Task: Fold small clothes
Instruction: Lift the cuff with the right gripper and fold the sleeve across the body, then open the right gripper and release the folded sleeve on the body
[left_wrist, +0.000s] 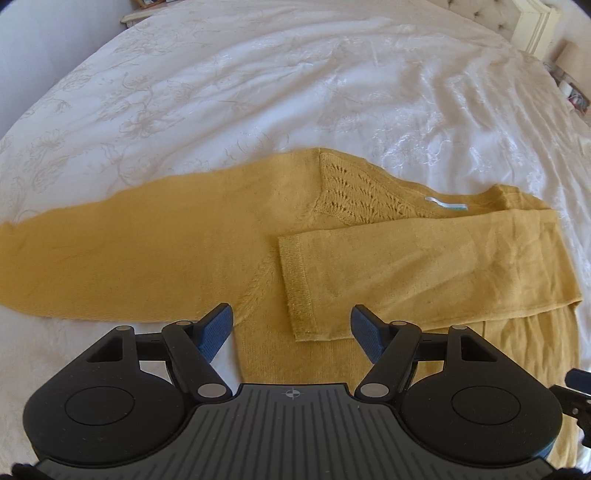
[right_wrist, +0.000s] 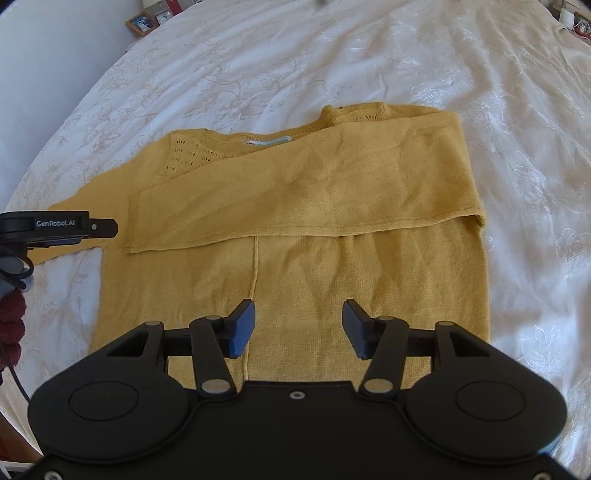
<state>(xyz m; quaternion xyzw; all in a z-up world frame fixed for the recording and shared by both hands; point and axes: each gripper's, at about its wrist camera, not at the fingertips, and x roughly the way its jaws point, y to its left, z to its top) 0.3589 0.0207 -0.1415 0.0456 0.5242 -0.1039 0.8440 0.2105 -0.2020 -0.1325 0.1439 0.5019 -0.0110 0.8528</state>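
Observation:
A mustard yellow knit sweater (left_wrist: 207, 243) lies flat on the white bedspread (left_wrist: 258, 81). One sleeve (left_wrist: 424, 266) is folded across the chest, its cuff near the middle. The other sleeve (left_wrist: 74, 258) lies stretched out to the left. My left gripper (left_wrist: 291, 332) is open and empty, just above the folded cuff. In the right wrist view the sweater (right_wrist: 295, 280) fills the middle with the folded sleeve (right_wrist: 303, 192) across it. My right gripper (right_wrist: 297, 326) is open and empty above the sweater's lower body. The left gripper (right_wrist: 55, 227) shows at the left edge there.
The bedspread (right_wrist: 369, 55) has an embroidered floral pattern and is wrinkled on the right. A tufted headboard (left_wrist: 495, 14) stands at the far right. A bedside surface with a picture frame (right_wrist: 142, 22) lies beyond the bed's far left edge.

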